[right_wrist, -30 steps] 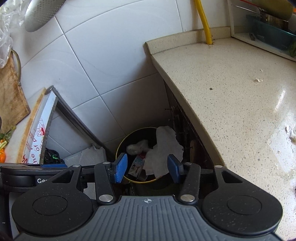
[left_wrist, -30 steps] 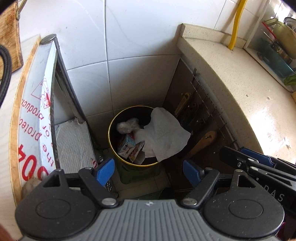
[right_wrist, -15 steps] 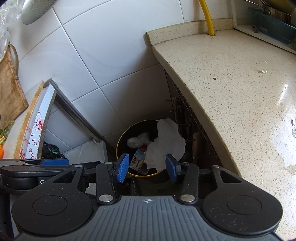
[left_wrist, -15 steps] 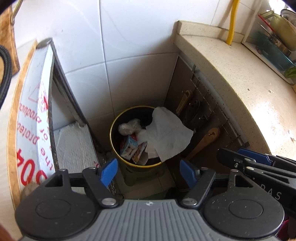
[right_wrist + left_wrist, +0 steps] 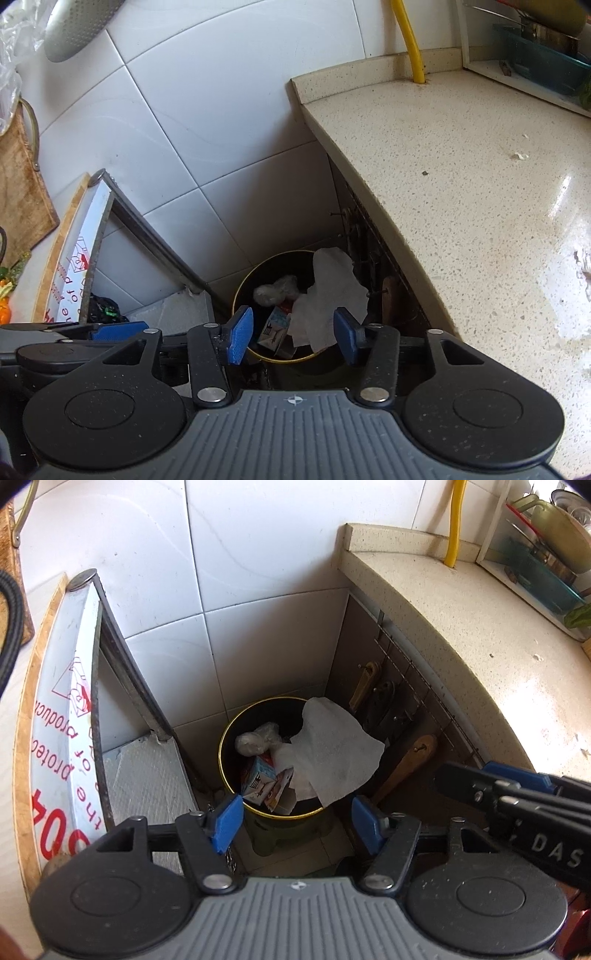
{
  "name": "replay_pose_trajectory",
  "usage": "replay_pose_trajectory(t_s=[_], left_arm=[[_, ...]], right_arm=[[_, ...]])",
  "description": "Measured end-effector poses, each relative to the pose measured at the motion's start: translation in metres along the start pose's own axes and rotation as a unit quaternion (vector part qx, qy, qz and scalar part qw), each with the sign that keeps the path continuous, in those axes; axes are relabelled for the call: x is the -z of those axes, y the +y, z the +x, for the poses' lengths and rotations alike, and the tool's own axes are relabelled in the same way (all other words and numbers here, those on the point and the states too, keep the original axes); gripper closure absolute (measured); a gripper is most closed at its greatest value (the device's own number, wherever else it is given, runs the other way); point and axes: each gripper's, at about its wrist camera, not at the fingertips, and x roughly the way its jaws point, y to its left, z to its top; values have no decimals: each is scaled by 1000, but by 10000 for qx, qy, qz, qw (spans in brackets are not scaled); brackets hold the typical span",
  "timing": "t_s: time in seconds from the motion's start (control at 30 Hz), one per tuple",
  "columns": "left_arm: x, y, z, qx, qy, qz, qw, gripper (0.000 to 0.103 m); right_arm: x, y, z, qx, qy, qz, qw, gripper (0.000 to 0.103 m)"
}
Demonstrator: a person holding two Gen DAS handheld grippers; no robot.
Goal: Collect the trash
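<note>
A round black bin with a yellow rim (image 5: 236, 794) is seen on the floor, below and ahead of both grippers. A white paper sheet (image 5: 332, 753) is draped over its right rim. The left gripper (image 5: 295, 821), just narrowed, and the right gripper (image 5: 293, 334), just widened, are held part-open and empty.

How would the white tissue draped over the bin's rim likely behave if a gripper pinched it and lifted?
The white tissue sags limply over the bin's rim, so it is probably floppy and very light. Thin paper like this may tear or trail when pulled.

Bin (image 5: 231, 771) left of counter (image 5: 480, 635), tissue (image 5: 336, 753) inside
</note>
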Motion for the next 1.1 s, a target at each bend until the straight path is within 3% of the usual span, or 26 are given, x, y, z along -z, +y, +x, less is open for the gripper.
replay_pose_trajectory(t_s=[0.23,0.63,0.73,0.93,1.1], left_arm=[[0,0,2,71,82,-2,9999,35],[-5,0,1,172,132,26,9998,28],[-3,5,-5,260,-103,-109,9996,27],[-4,-2,-16,91,-440,200,9988,19],[-9,-2,-15,168,-392,248,9988,19]], right_arm=[[-4,-2,-8,137,-91,0,9999,29],[-6,-9,-14,191,-216,139,9995,28],[-6,-9,-17,157,-299,181,9993,28],[-9,-9,-21,146,-392,185,9990,28],[-11,-7,-23,138,-450,180,9987,28]])
